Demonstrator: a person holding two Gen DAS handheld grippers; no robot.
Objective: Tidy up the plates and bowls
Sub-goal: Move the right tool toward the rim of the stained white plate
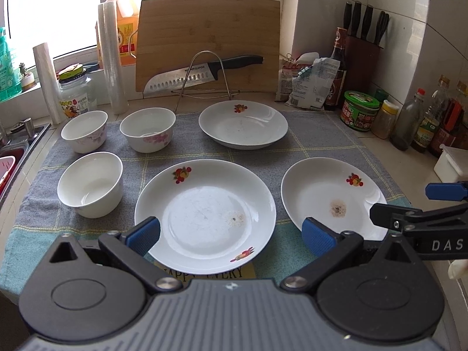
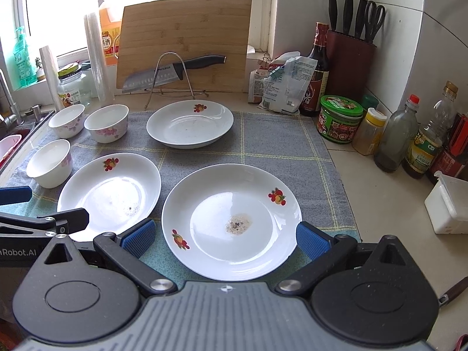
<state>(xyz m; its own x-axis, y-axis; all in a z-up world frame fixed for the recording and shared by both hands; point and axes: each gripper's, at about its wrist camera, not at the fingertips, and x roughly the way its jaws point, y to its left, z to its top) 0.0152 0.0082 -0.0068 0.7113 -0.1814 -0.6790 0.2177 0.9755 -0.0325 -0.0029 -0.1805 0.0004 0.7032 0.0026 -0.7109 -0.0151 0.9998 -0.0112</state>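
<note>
Three white plates with fruit prints lie on a grey checked cloth (image 1: 321,143): a near-left plate (image 1: 204,213) (image 2: 109,190), a near-right plate (image 1: 330,199) (image 2: 231,222) and a far plate (image 1: 242,124) (image 2: 190,124). Three white bowls stand at the left: two at the back (image 1: 84,131) (image 1: 147,130) and one nearer (image 1: 90,183) (image 2: 49,162). My left gripper (image 1: 231,237) is open and empty, above the near-left plate's front edge. My right gripper (image 2: 225,238) is open and empty, above the near-right plate's front edge.
A bamboo cutting board (image 1: 207,44) and a knife (image 1: 201,71) on a wire rack stand behind the cloth. Bottles and jars (image 2: 395,134) and a knife block (image 2: 349,58) line the right wall. A sink (image 1: 11,152) lies at the left. A white box (image 2: 447,204) sits right.
</note>
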